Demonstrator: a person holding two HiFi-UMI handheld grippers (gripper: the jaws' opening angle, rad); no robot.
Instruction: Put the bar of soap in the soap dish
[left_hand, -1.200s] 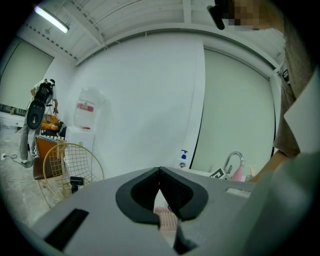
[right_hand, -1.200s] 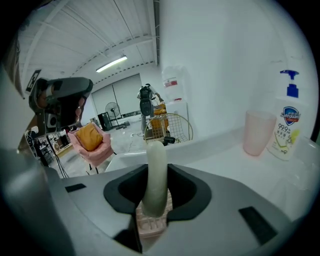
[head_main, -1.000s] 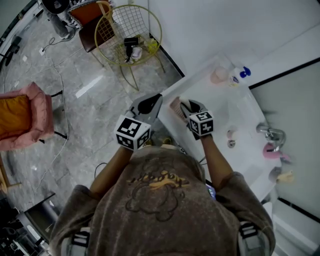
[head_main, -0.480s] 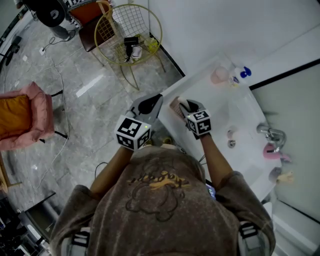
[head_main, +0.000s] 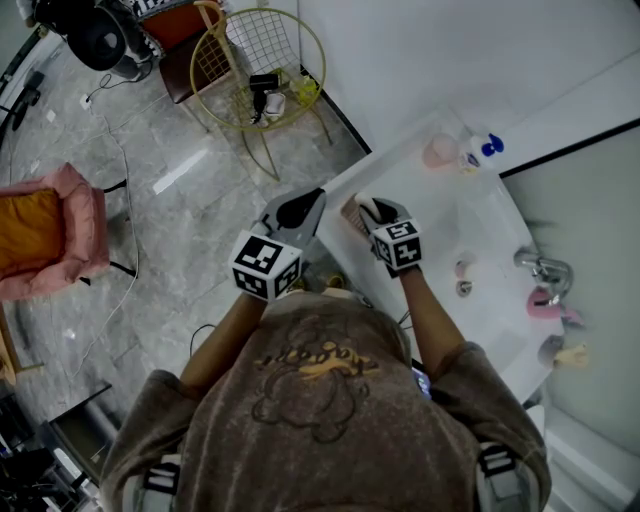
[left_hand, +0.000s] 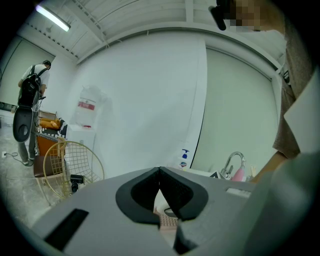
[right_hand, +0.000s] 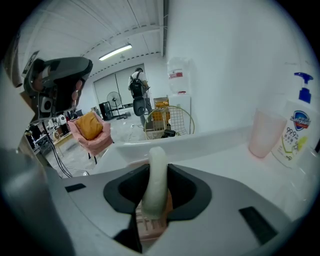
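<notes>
The white bar of soap (right_hand: 156, 185) stands on edge between the jaws of my right gripper (right_hand: 159, 170), which is shut on it. It hangs right over the pink ridged soap dish (right_hand: 150, 227); whether it touches the dish I cannot tell. In the head view the right gripper (head_main: 368, 210) is at the near left corner of the white counter (head_main: 480, 220), above the soap dish (head_main: 350, 216). My left gripper (head_main: 298, 208) hovers just left of the counter's edge, shut and holding nothing; past its closed jaw tips (left_hand: 160, 171) I glimpse the soap and dish (left_hand: 167, 223).
A pink cup (head_main: 438, 152) and a hand-wash pump bottle (head_main: 472, 152) stand at the counter's far end. A chrome tap (head_main: 540, 266) and a pink item (head_main: 545, 303) lie to the right. On the floor stand a gold wire chair (head_main: 258, 70) and a pink armchair (head_main: 45, 235).
</notes>
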